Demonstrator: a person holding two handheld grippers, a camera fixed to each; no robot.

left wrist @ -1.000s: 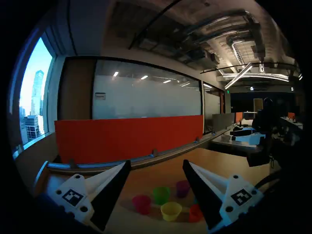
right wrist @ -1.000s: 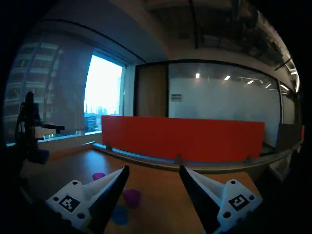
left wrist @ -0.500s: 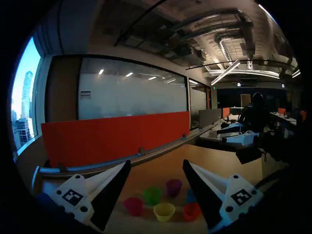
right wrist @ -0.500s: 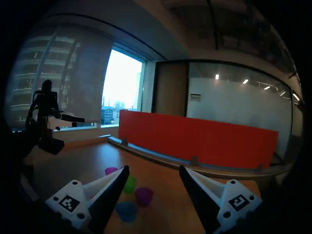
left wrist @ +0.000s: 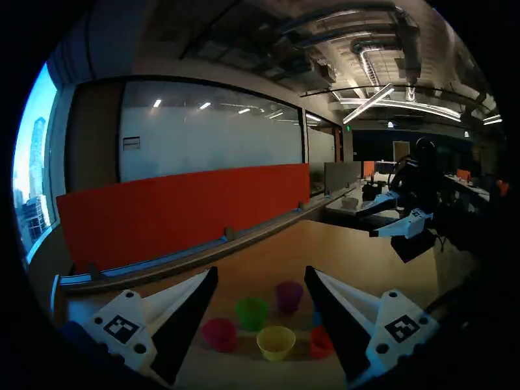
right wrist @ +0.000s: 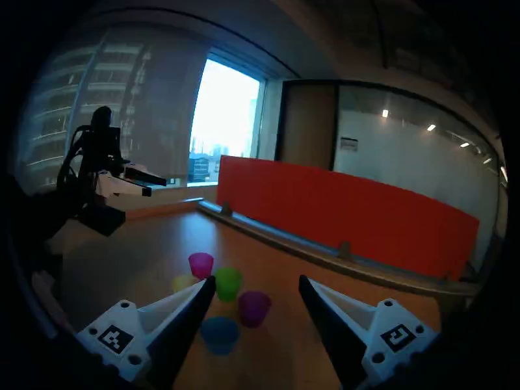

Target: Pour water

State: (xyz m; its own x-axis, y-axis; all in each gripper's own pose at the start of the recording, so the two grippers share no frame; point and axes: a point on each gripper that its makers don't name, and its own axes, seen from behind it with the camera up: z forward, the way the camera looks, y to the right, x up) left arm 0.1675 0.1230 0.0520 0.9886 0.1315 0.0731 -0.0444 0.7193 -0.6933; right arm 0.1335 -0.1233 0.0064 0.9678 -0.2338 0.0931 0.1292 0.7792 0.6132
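Note:
Several small coloured cups stand bunched on the wooden table (left wrist: 364,253). In the left gripper view I see the pink cup (left wrist: 220,333), green cup (left wrist: 251,313), purple cup (left wrist: 288,296), yellow cup (left wrist: 275,342) and orange cup (left wrist: 318,342) low between my fingers. My left gripper (left wrist: 260,270) is open above them, holding nothing. In the right gripper view the pink cup (right wrist: 201,264), green cup (right wrist: 228,283), purple cup (right wrist: 254,308), blue cup (right wrist: 220,334) and yellow cup (right wrist: 182,283) lie ahead. My right gripper (right wrist: 255,279) is open and empty above them.
An orange partition (left wrist: 182,211) (right wrist: 351,218) runs along the table's far edge. The other gripper, held in a hand, shows at the right of the left gripper view (left wrist: 406,227) and at the left of the right gripper view (right wrist: 120,185). Desks stand beyond (left wrist: 354,201).
Both views have swung and tipped down, so the cups sit higher and show more fully. Each view now shows the other gripper at its edge. Both grippers stay open.

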